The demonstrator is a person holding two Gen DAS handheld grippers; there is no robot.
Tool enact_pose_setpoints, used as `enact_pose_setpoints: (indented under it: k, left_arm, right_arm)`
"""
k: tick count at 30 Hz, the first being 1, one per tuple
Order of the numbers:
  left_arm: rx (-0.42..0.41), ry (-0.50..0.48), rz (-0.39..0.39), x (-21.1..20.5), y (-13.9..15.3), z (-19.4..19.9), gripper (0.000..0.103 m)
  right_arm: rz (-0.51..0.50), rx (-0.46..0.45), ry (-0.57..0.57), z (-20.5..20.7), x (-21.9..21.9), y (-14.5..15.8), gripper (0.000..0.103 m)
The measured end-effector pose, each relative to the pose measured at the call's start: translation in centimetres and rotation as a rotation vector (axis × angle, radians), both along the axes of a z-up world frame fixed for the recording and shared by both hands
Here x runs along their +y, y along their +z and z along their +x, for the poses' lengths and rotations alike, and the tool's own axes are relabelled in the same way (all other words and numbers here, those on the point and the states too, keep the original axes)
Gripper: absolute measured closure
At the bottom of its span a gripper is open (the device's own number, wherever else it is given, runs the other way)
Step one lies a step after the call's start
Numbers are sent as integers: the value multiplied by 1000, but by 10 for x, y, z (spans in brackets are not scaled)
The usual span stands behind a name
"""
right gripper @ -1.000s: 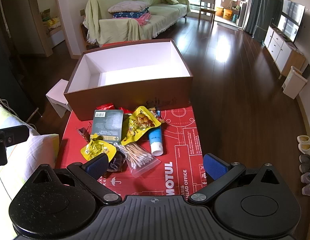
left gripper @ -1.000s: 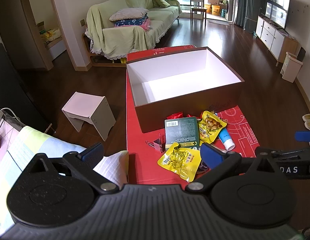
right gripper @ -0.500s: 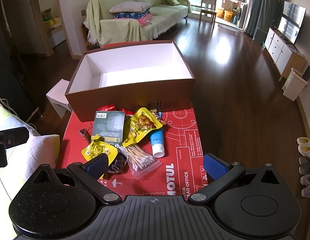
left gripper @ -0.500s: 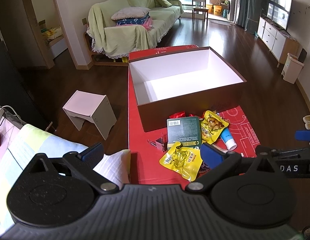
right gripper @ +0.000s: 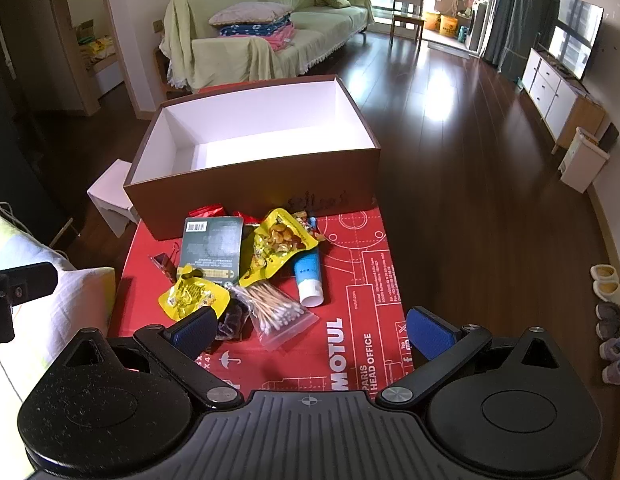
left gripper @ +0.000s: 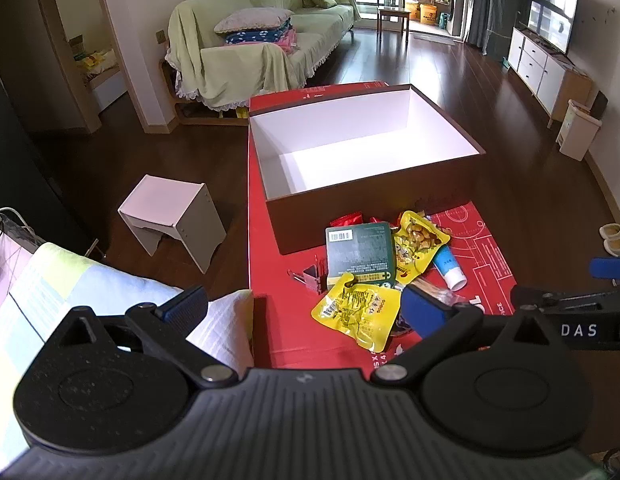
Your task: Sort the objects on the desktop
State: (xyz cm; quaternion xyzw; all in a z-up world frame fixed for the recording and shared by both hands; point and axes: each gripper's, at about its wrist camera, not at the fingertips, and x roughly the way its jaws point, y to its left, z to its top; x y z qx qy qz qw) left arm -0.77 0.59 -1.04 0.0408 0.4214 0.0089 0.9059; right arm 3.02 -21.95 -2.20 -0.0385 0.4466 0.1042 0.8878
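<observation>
Presently | both grippers, left [left gripper: 304,306] and right [right gripper: 310,330], fingers apart, empty | items heaped on red worktop [right gripper: 361,280] before empty box [right gripper: 254,136], likely their destination | sorting unstarted

box [right gripper: 246,196] behind booklet [right gripper: 212,248] | tube [right gripper: 308,276] right of swabs [right gripper: 274,310]

Home living room, draped sofa [left gripper: 270,40], television [left gripper: 553,20], wooden floor [right gripper: 469,160]
</observation>
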Motion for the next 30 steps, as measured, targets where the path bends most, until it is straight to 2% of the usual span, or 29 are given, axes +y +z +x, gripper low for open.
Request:
enact_pose_setpoints:
  k: [22,27,30]
  left_arm:
    - [25,2,-13,2,-11,-8,1]
    - [31,1,-24,9,-22,-10,2]
    - [33,-11,5,10,-32,-12,2]
  right_arm:
    - [-1,14,-2,-8,1,-7,0]
    - [24,50,4,-7,-2,-12,0]
    - [60,87,1,-4,-8,-19,0]
